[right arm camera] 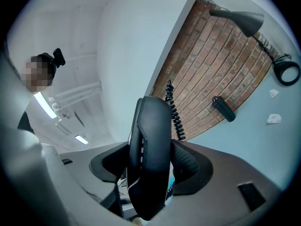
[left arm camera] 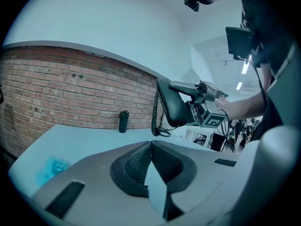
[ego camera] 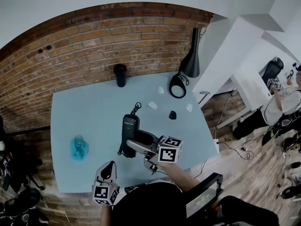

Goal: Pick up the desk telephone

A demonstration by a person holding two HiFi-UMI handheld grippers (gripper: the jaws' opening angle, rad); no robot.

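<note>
The pick-up looks nearly done. The right tool (ego camera: 136, 143) clamps its wide-set jaws on the desk telephone (ego camera: 130, 129), a smooth, glossy black curved handset held clear above the centre of the matte bench (ego camera: 75, 112). Its springy coiled cord (ego camera: 136, 108) trails toward 12 o'clock. The left tool (ego camera: 110, 166), at 7 o'clock, is closed and empty. The next move probably calls for a steady raise that keeps the cord from snagging.

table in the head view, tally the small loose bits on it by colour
white pieces: 3
black piece: 1
blue crumpled wad: 1
total: 5
</note>
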